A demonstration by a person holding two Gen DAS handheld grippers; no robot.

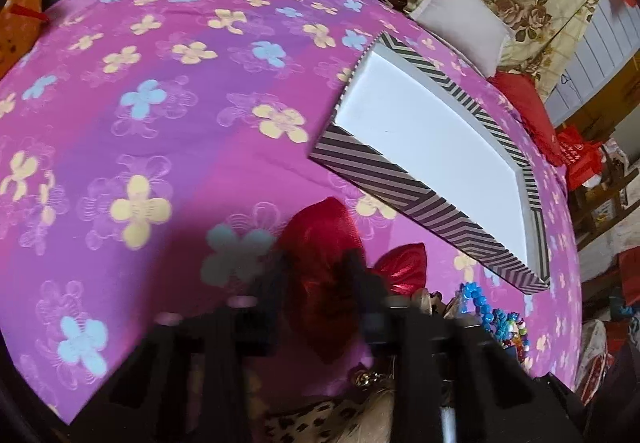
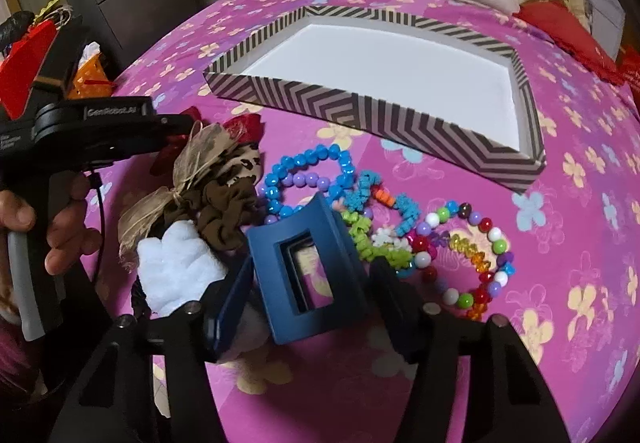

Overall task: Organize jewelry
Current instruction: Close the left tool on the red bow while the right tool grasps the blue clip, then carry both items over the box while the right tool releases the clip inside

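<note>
A bed covered in a pink flowered sheet (image 2: 460,355) is shown from both wrist views. A shallow striped box (image 2: 360,111) with a white, empty interior is seen lying open on the sheet, beyond the pile of jewelry and hair accessories.

Left claw (image 1: 316,271): its two dark fingers are seen closed against a shiny red bow (image 1: 320,243), which is pinched between them; the view is blurred. A leopard-print piece (image 1: 320,419) is visible below the claw, and a blue bead bracelet (image 1: 478,303) lies to its right, near the box's near corner. In the right wrist view the left claw is seen held by a hand (image 2: 60,227) at the left edge of the pile.

Right claw (image 2: 312,283): a dark blue rectangular hair clip (image 2: 312,243) is seen between its fingers, which appear to be closed on it.

Beside the clip, a brown scrunchie (image 2: 224,207), a white fluffy piece (image 2: 176,275), a blue-and-purple bead bracelet (image 2: 304,179), a green-and-blue flower bracelet (image 2: 380,219) and a multicoloured bead bracelet (image 2: 468,255) are seen lying on the sheet, near the box but outside it.
</note>
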